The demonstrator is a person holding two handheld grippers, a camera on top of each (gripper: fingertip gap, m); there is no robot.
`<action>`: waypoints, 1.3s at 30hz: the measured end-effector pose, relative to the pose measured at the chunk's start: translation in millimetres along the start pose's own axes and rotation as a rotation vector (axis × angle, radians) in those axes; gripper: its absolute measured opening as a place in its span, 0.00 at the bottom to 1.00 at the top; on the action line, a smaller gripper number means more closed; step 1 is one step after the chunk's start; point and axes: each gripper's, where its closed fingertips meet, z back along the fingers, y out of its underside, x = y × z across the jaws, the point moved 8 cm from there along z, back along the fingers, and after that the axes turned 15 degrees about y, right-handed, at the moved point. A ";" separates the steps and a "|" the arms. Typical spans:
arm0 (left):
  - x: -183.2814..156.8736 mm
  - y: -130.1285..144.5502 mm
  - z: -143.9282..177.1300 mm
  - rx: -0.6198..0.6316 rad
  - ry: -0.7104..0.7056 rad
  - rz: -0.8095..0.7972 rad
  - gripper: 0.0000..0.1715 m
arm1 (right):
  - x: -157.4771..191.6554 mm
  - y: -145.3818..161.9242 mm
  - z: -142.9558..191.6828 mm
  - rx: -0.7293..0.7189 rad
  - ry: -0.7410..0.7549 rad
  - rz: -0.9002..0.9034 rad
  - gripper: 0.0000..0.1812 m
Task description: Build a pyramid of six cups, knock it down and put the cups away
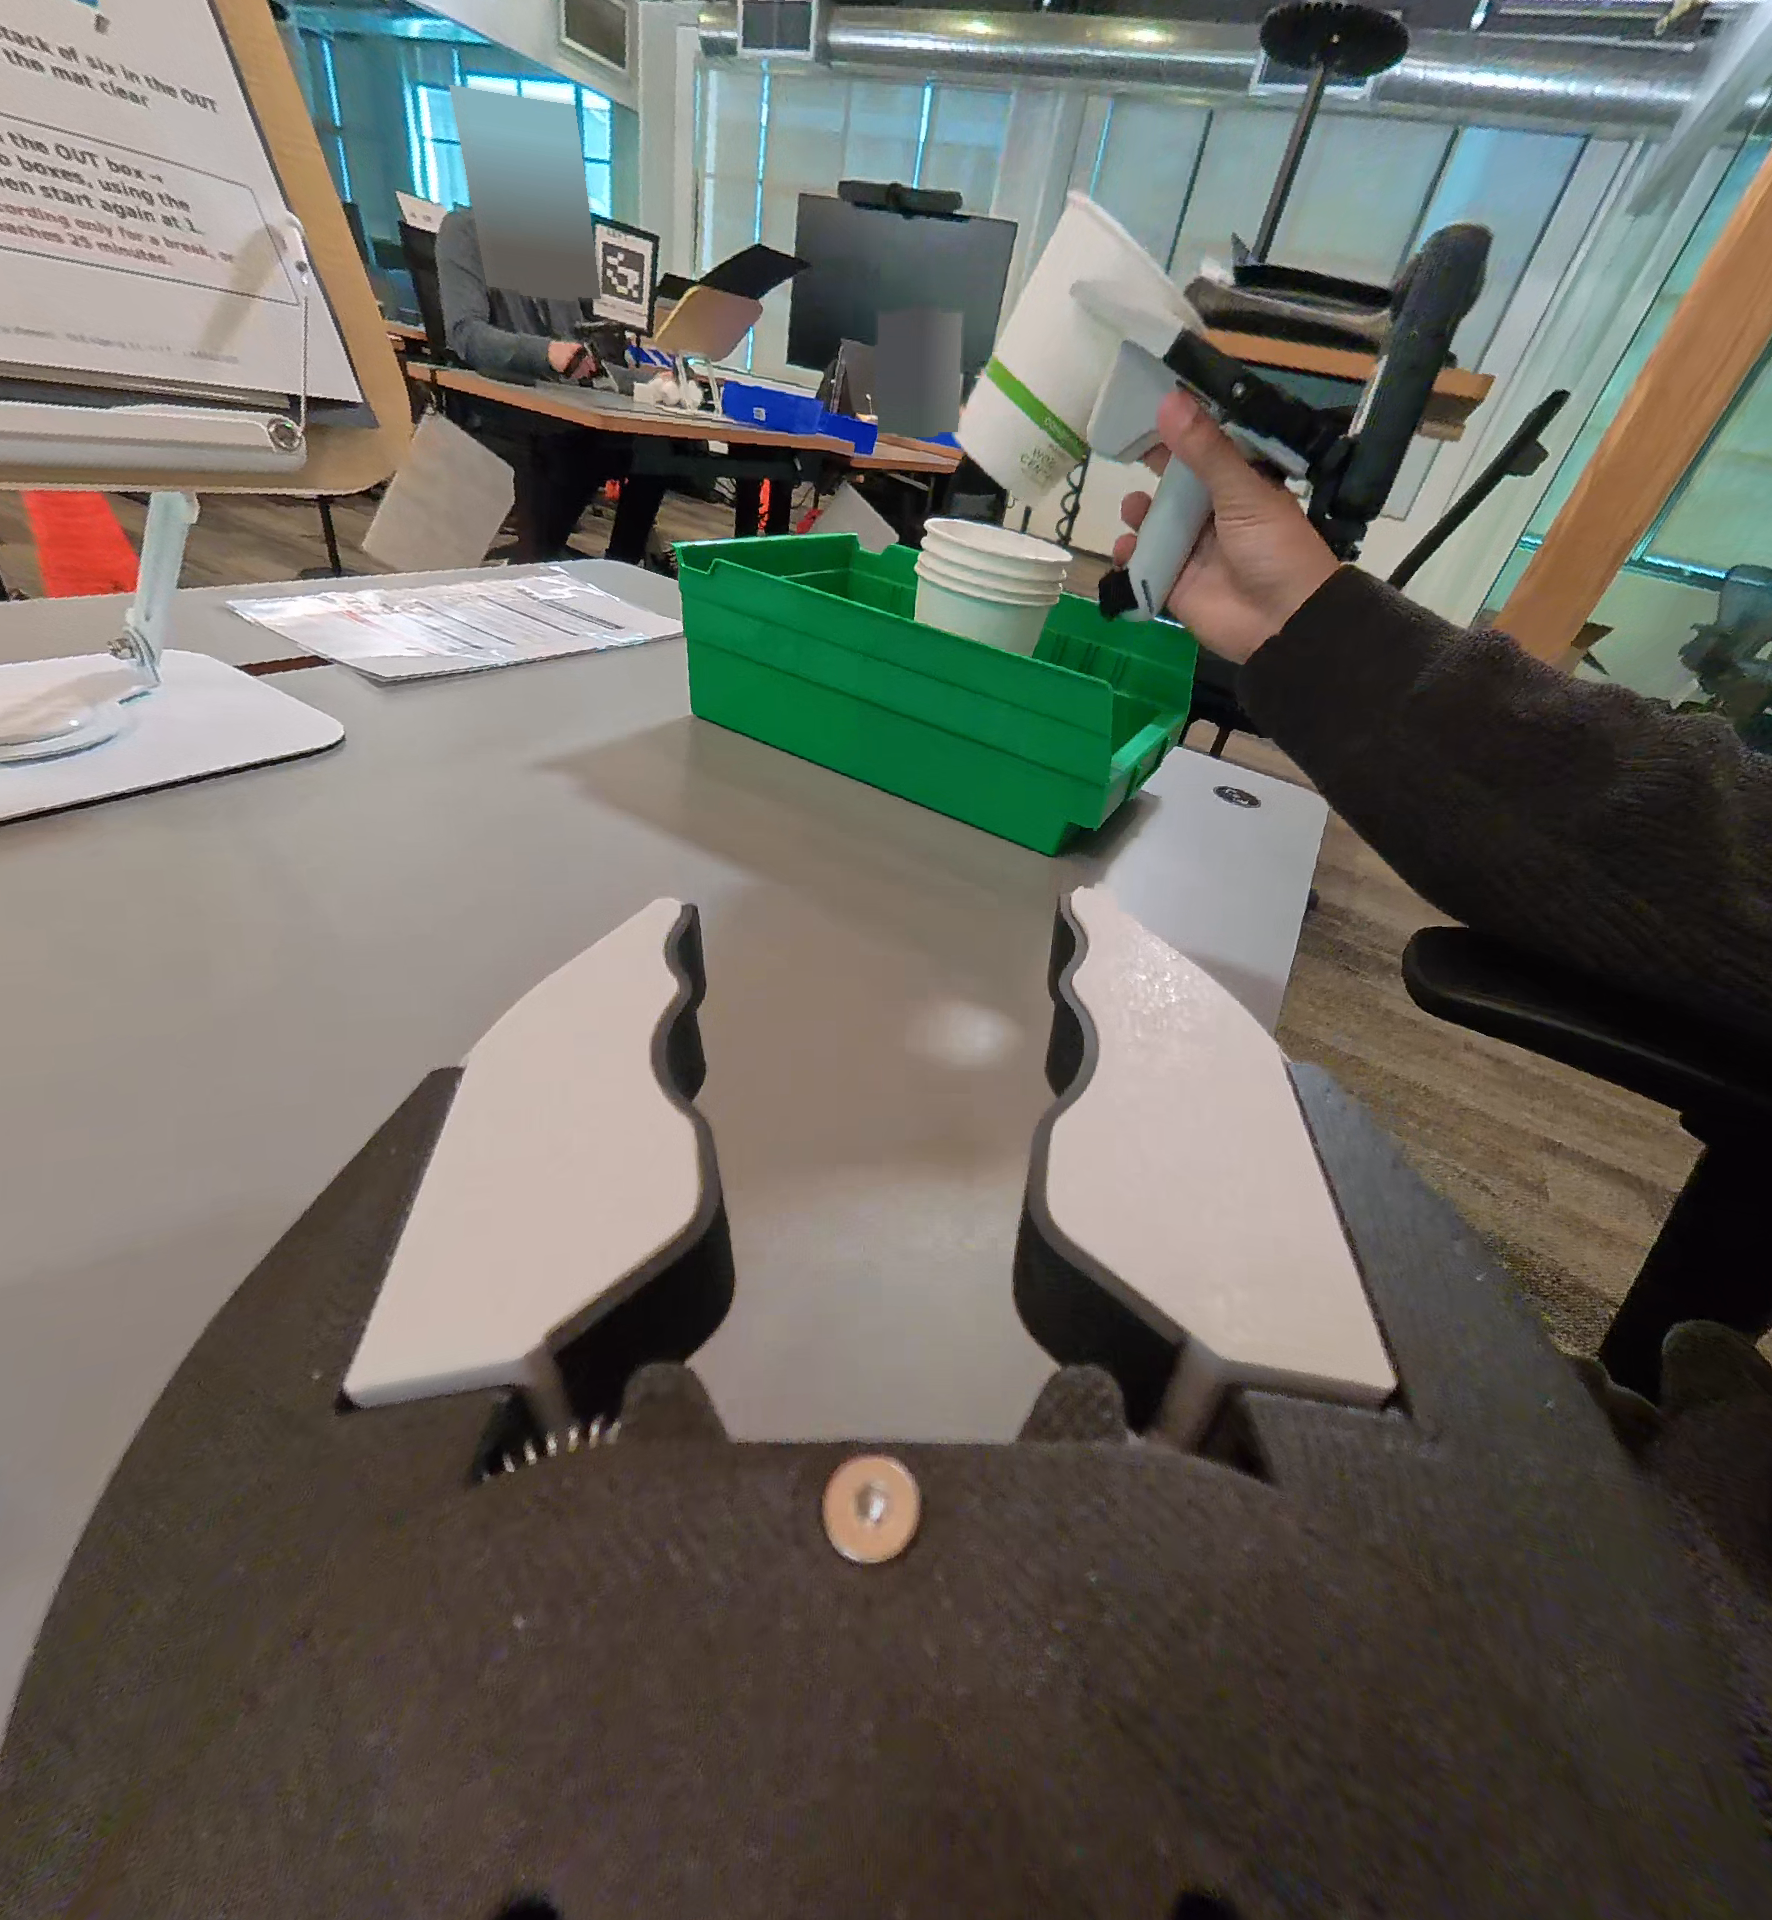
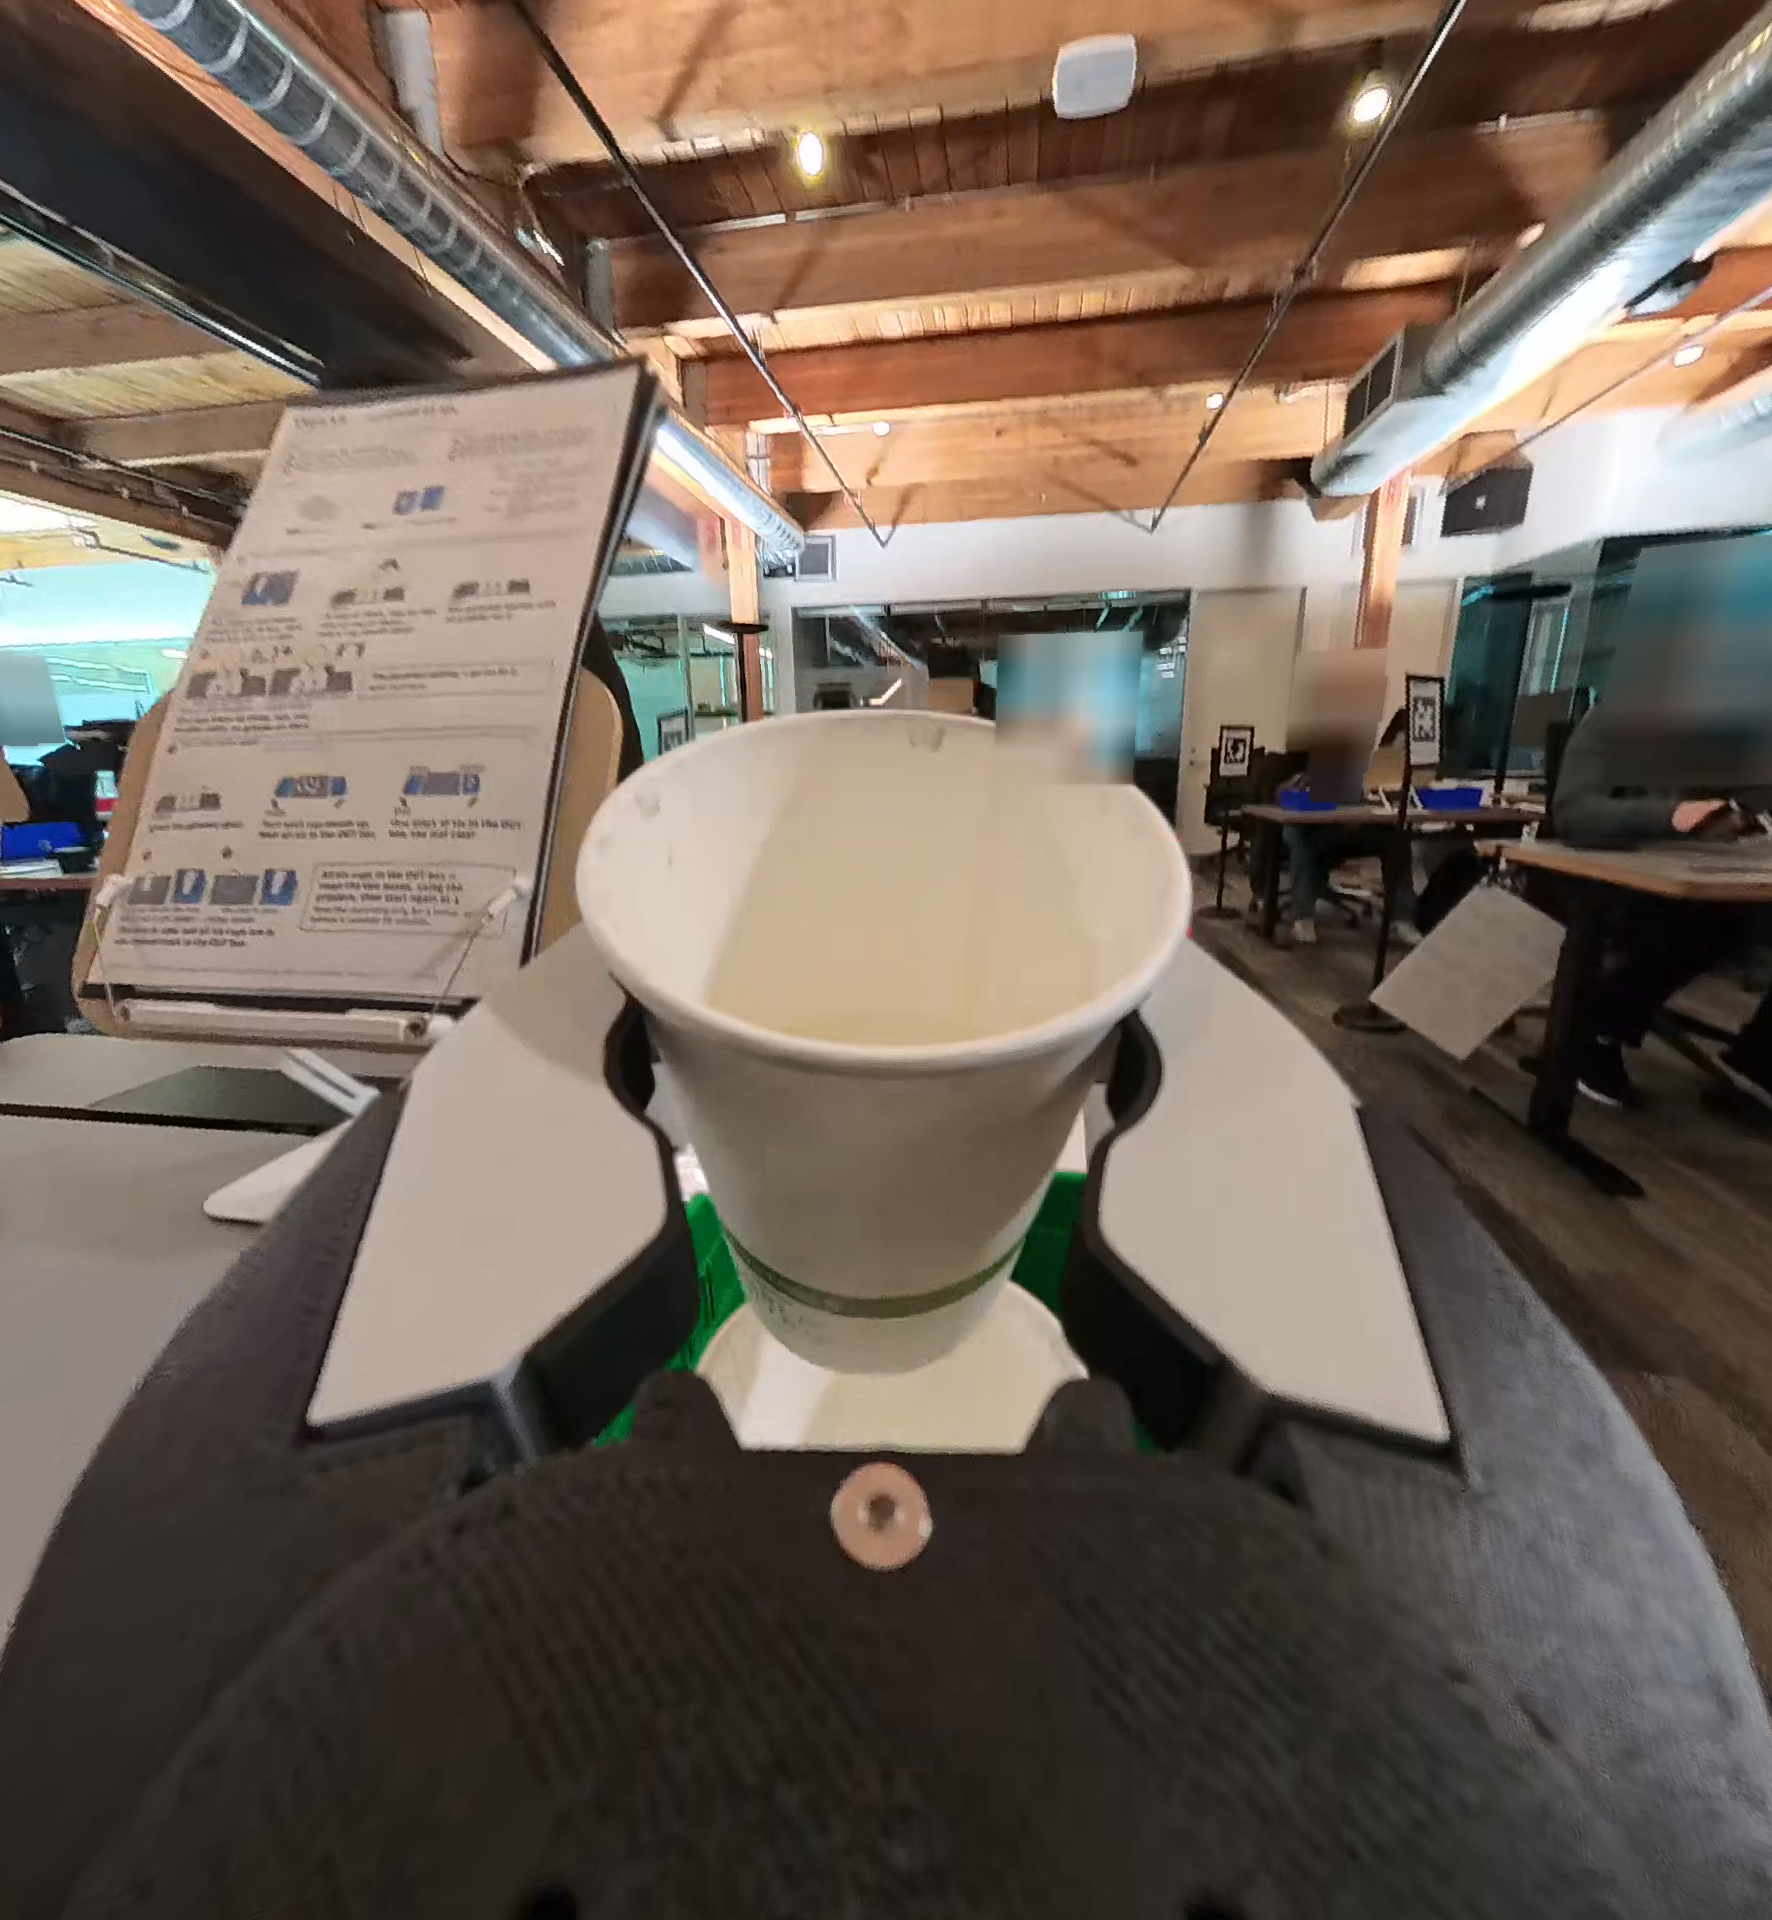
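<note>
Nearest in the left wrist view, the left gripper (image 1: pixel 874 1023) hangs low over the bare grey tabletop (image 1: pixel 238 987) with its two white fingers spread wide and nothing between them. Farther off, the right gripper (image 2: pixel 887 1081), held by a hand (image 1: pixel 1230 561) in a dark sleeve, is clamped on a white paper cup with a green band near its base (image 2: pixel 877 1049), its fingers pressing the wall on both sides below the rim. That cup is in the air, tilted, directly above a stack of nested white paper cups (image 1: pixel 991 592) standing in a green plastic bin (image 1: pixel 892 707) at the far edge of the table; whether its base touches the top cup is hard to tell. Such a cup looks light and thin-walled (easily dented by a hard squeeze), stiffest near the rolled rim. Beyond stands a white document stand holding printed sheets (image 2: pixel 373 717).
</note>
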 end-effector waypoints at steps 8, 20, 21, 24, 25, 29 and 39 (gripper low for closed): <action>1.7 0.2 0.4 -0.003 -0.004 0.005 0.38 | 1.2 29.2 -3.7 0.138 0.014 0.063 0.51; 1.9 0.0 0.6 -0.003 -0.010 0.002 0.38 | -8.6 30.0 -2.4 0.219 0.066 0.109 0.62; 1.9 0.0 0.5 -0.002 -0.010 0.001 0.38 | -9.8 26.8 -1.4 0.218 0.068 0.115 0.63; 1.8 -0.9 -0.1 -0.006 -0.009 -0.001 0.38 | -15.7 13.0 2.1 0.197 0.109 0.123 0.64; 1.8 -1.5 -0.2 -0.009 -0.010 -0.003 0.38 | -16.7 5.1 4.0 0.163 0.121 0.109 0.60; 2.9 -2.5 -2.9 -0.018 -0.003 0.002 0.38 | 0.1 -38.7 15.8 0.057 0.009 0.016 0.02; 1.1 -0.8 -26.8 0.003 0.085 0.009 0.38 | 62.3 -86.7 36.3 0.175 0.264 0.361 0.00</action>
